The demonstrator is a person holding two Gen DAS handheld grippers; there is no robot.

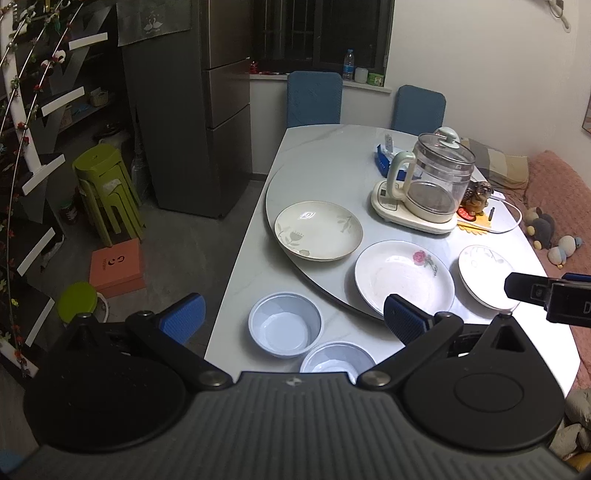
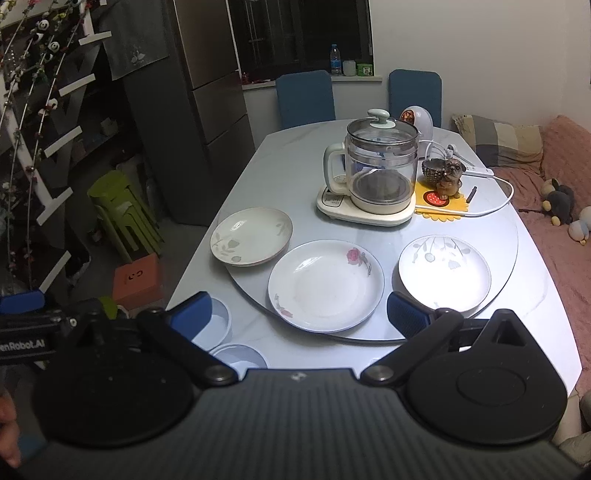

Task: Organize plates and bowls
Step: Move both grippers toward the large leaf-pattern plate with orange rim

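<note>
Table (image 2: 295,155): rose plate (image 2: 325,284) ahead betw. wide right gripper (image 2: 297,314) jaws, untouched.

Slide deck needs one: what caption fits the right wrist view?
Open right gripper above three plates: beige, rose, leaf-patterned; kettle behind.

- Standing far left: a tall grey fridge (image 1: 207,110).
- Sitting at the table's far edge: two blue chairs (image 2: 306,98).
- Stacking on the left floor: green stools (image 1: 107,192).
- Showing dark beyond the far white wall: a window (image 1: 321,33).
- Lying right: a pink sofa (image 2: 554,206).
</note>
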